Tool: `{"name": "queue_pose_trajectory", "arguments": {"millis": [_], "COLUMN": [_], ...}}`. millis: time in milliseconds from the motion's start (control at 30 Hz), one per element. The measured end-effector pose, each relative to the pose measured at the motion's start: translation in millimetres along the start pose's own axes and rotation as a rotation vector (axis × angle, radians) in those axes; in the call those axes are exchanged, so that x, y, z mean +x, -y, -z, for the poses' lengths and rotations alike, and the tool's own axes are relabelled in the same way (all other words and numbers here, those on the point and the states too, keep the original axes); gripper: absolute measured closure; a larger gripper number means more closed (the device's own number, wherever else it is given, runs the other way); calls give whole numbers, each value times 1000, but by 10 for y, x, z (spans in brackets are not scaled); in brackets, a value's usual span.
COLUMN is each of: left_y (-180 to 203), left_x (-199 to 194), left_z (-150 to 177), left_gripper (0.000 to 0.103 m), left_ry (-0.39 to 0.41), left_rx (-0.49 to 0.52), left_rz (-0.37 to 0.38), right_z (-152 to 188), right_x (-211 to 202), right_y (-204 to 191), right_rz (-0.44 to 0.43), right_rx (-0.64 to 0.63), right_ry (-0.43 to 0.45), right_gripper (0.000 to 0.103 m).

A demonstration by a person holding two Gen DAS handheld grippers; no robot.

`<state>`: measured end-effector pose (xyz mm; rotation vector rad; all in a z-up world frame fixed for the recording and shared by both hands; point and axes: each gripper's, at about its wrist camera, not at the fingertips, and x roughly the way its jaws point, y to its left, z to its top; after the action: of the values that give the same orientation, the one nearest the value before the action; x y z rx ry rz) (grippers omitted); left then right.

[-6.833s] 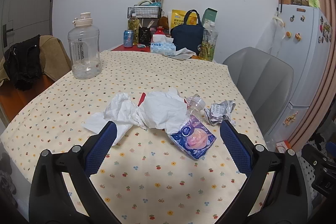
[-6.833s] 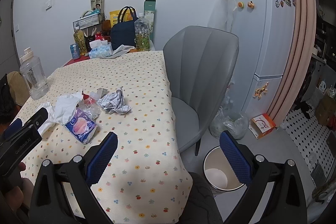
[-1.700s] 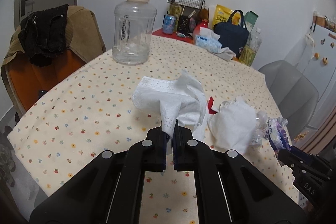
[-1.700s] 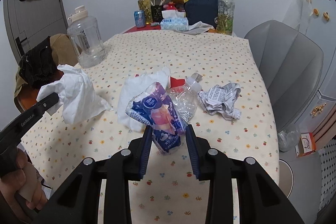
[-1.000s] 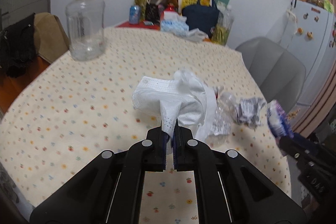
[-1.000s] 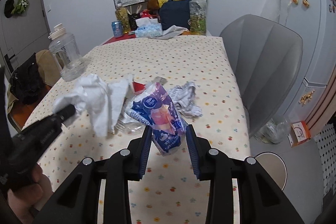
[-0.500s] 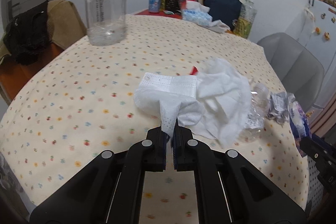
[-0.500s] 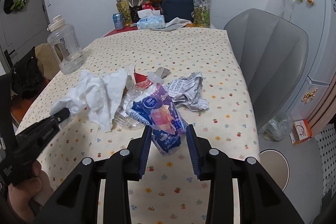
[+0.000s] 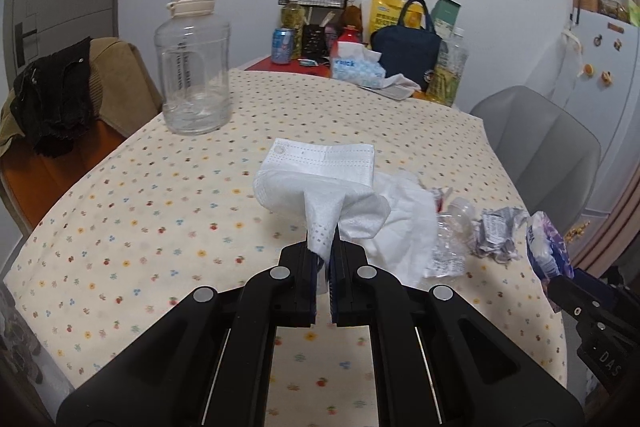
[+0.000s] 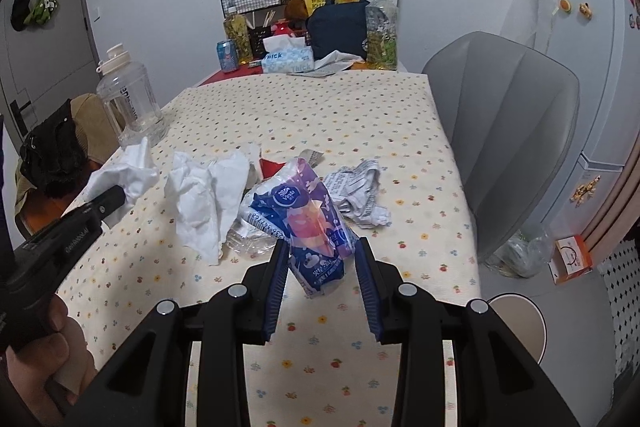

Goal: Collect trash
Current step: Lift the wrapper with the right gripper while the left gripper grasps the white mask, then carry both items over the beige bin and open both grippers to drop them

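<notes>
— Holding both loads clear of the tabletop (image 10: pixel 360 115), as far as I can see. The left hand-held gripper (image 9: pixel 323 255) is shut tight on a thin tail of tissue (image 9: pixel 320 183), so the whole wad hangs from that one pinch.

— That tail could tear or slide out?

— I'd say so; it's soft paper and the bulk sits far beyond the jaws. The right hand-held gripper (image 10: pixel 322 259), partly closed, squeezes the pack (image 10: pixel 310 223) by its sides. It's slick plastic and squashy, so it might squirt out on a quick swing.

— And the bin (image 10: pixel 516 323)?

— On the floor, near right, beside the chair (image 10: pixel 516 131). More tissue (image 10: pixel 208 195), a bottle (image 10: pixel 250 239) and crumpled paper (image 10: pixel 360 195) lie mid-tabletop; a low pass could sweep them off.
</notes>
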<state>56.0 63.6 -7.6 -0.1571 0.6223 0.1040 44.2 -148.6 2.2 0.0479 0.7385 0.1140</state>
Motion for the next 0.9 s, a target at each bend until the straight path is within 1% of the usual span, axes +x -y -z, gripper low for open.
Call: {"name": "queue_pose_trajectory", "arguments": {"millis": [367, 900], "left_y": [735, 1679], "left_x": [3, 26], "left_z": [-19, 44], "left_gripper": [98, 98], "left_ry": [6, -13], "left_rx": [101, 227], "left_rz": [92, 209], "right_z": [-10, 77], "right_x": [-313, -494], "right_y": [485, 1267], "right_rz": [79, 171], "right_rx": [66, 181], "right_ry": [45, 62], "right_gripper": [68, 68]}}
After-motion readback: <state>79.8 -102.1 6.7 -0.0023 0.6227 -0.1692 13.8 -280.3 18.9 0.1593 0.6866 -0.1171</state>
